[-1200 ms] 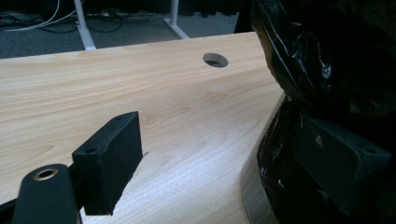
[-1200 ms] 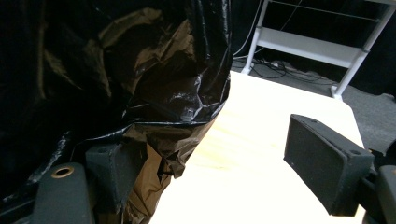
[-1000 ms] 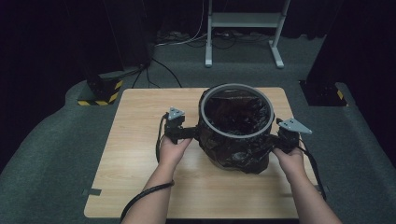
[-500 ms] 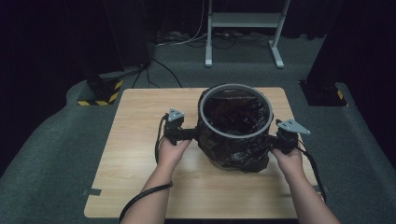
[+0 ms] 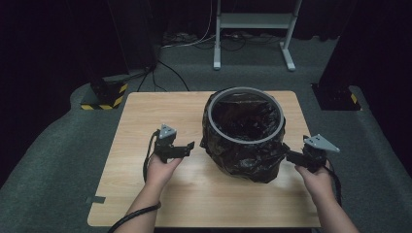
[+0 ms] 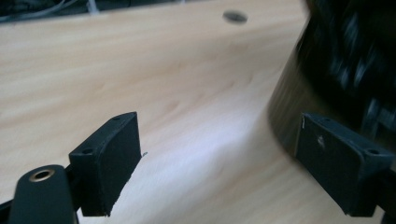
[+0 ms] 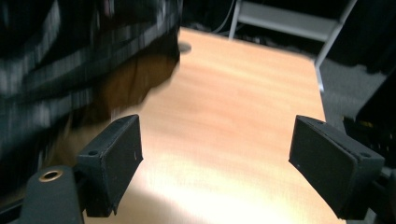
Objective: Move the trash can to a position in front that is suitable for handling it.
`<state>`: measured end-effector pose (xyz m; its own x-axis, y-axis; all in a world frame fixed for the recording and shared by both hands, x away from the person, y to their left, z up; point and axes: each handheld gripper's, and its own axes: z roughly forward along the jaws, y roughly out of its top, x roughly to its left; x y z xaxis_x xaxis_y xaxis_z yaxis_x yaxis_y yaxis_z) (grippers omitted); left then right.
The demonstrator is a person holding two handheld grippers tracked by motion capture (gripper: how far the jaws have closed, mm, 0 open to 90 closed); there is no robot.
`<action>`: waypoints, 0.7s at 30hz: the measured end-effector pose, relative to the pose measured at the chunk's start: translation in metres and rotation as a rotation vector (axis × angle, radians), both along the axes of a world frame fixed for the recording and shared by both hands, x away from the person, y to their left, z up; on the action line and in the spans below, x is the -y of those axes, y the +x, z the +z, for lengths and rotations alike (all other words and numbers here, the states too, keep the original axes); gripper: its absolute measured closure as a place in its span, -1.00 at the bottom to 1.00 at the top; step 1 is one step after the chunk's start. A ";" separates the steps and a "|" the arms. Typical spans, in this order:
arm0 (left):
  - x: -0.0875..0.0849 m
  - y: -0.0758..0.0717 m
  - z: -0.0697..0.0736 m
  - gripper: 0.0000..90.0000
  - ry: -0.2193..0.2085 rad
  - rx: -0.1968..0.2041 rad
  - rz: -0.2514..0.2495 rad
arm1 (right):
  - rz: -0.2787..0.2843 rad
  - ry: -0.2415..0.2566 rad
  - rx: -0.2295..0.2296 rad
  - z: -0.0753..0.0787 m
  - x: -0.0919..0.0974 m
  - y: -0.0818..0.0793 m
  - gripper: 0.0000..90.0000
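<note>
A round bin with a grey rim (image 5: 245, 92), lined and wrapped in a black plastic bag (image 5: 243, 155), stands right of centre on the wooden table (image 5: 141, 121). My left gripper (image 5: 190, 147) hovers a short way left of the bag, open, with nothing between its jaws. In the left gripper view the gripper (image 6: 219, 163) has bare tabletop in its gap and the bag (image 6: 336, 60) at the right. My right gripper (image 5: 287, 154) sits just off the bag's right side. Its jaws (image 7: 215, 163) have just been opening and hold nothing; the bag (image 7: 70, 56) is blurred at the left.
A white metal stand (image 5: 252, 22) and cables lie on the floor behind the table. Yellow-and-black striped bases sit at the far left (image 5: 104, 97) and far right (image 5: 340, 97). A strip of tape (image 5: 95, 199) marks the table's near left corner.
Both hands have drawn outward from the bag's sides, the left farther than the right. The bin stays where it was.
</note>
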<state>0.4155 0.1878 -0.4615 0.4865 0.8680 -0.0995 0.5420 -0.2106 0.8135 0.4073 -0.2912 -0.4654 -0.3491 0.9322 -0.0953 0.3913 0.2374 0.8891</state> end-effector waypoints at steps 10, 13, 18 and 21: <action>-0.015 -0.037 -0.034 -0.68 0.099 -0.138 -0.014 | -0.002 -0.031 -0.182 -0.033 0.005 -0.031 -0.68; -0.014 -0.043 -0.044 -0.68 0.096 -0.166 0.007 | -0.015 0.004 -0.241 -0.044 0.003 -0.036 -0.68; -0.006 -0.045 -0.055 -0.73 0.202 -0.196 -0.005 | -0.001 -0.027 -0.275 -0.053 -0.004 -0.038 -0.69; -0.002 -0.046 -0.057 -0.83 0.217 -0.191 -0.016 | 0.000 -0.056 -0.288 -0.057 -0.008 -0.038 -0.70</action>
